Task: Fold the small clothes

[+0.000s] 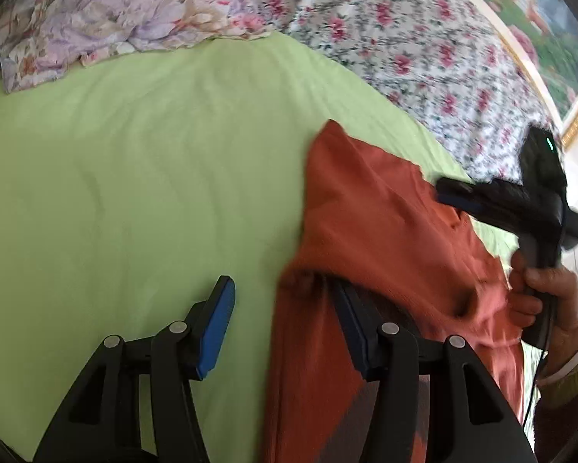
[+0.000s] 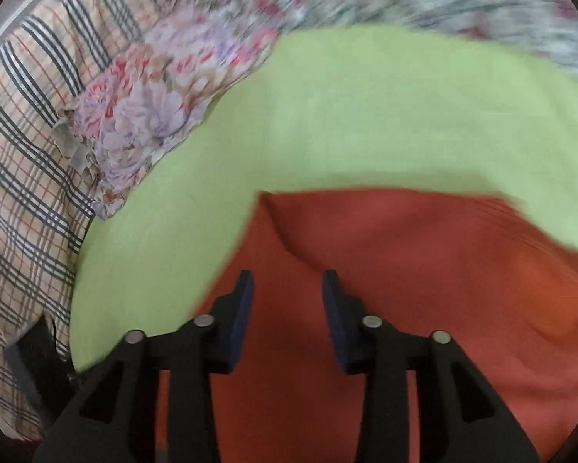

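Note:
An orange-red garment (image 1: 370,231) lies rumpled on a light green sheet (image 1: 134,177); it also fills the lower right wrist view (image 2: 404,277). My left gripper (image 1: 285,308) is open, its right finger partly under a fold of the garment, its left finger over bare sheet. My right gripper (image 2: 287,297) is open just above the garment's left part, with cloth showing between the fingers. In the left wrist view the right gripper (image 1: 449,193) reaches over the garment's far edge, held by a hand (image 1: 539,293).
A lilac floral cloth (image 1: 107,19) and a red-flowered quilt (image 1: 404,38) lie at the bed's far side. A plaid cloth (image 2: 22,177) hangs at the left of the right wrist view. A framed picture (image 1: 551,38) stands at the far right.

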`<state>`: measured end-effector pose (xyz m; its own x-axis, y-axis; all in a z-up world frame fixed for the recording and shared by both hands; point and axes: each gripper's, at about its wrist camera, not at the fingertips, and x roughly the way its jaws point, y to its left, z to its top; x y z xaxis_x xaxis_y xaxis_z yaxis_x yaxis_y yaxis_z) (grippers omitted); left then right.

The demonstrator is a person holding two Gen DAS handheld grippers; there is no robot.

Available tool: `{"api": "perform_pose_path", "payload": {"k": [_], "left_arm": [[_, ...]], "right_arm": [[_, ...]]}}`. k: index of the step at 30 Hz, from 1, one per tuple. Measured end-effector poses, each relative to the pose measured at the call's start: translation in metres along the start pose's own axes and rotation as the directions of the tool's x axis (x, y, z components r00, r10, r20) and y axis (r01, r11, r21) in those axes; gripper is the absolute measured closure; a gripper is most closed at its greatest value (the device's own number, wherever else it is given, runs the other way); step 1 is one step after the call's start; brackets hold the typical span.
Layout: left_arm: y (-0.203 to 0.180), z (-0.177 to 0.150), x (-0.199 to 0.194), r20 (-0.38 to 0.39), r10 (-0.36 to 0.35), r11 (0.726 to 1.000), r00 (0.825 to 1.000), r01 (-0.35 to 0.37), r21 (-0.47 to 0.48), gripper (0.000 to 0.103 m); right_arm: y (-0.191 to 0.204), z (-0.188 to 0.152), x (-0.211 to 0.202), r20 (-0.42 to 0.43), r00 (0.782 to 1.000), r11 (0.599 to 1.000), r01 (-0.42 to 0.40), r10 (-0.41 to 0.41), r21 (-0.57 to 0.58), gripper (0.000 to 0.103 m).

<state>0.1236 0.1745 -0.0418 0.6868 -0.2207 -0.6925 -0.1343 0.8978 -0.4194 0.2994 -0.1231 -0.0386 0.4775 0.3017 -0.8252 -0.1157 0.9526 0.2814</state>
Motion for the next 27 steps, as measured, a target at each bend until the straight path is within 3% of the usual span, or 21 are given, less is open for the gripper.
{"api": "perform_pose_path", "payload": {"k": [3,6,8,10,12,15,17,21,26,27], "left_arm": [[-0.015,0.000,-0.018,0.002,-0.042,0.998,0.999,0.042,0.042,0.048],[-0.051,0.009,-0.021,-0.012,-0.108,0.987,0.994,0.109,0.115,0.045],[-0.082,0.011,-0.014,-0.051,-0.167,0.968,0.985,0.173,0.184,0.039],[-0.114,0.008,0.000,-0.101,-0.208,0.940,0.973,0.228,0.253,0.037],[-0.148,0.004,0.026,-0.193,-0.235,0.905,0.953,0.287,0.315,0.027],[-0.186,-0.007,0.073,-0.374,-0.240,0.865,0.896,0.372,0.337,0.027],[-0.206,-0.018,0.092,-0.439,-0.226,0.847,0.870,0.398,0.353,0.027],[-0.239,-0.039,0.102,-0.490,-0.262,0.801,0.832,0.470,0.370,0.027],[-0.281,-0.076,0.094,-0.535,-0.319,0.724,0.782,0.566,0.395,0.027],[-0.287,-0.085,0.092,-0.542,-0.311,0.712,0.781,0.569,0.411,0.027]], "right_arm": [[-0.047,-0.034,-0.057,0.046,0.995,0.993,0.080,-0.085,0.089,0.063],[-0.093,-0.064,-0.096,0.038,0.986,0.976,0.155,-0.162,0.152,0.064],[-0.126,-0.082,-0.115,0.026,0.971,0.946,0.227,-0.239,0.230,0.063],[-0.156,-0.098,-0.127,0.021,0.964,0.915,0.247,-0.267,0.319,0.062],[-0.176,-0.109,-0.129,0.008,0.966,0.899,0.236,-0.257,0.370,0.058],[-0.179,-0.118,-0.118,0.019,0.995,0.922,0.081,-0.096,0.379,0.057],[-0.169,-0.119,-0.121,0.050,0.998,0.939,0.014,-0.033,0.343,0.057],[-0.157,-0.132,-0.148,0.126,0.992,0.951,-0.032,-0.008,0.308,0.056],[-0.163,-0.158,-0.177,0.189,0.980,0.929,-0.013,-0.062,0.369,0.055],[-0.163,-0.163,-0.182,0.199,0.977,0.924,-0.009,-0.073,0.382,0.055]]}}
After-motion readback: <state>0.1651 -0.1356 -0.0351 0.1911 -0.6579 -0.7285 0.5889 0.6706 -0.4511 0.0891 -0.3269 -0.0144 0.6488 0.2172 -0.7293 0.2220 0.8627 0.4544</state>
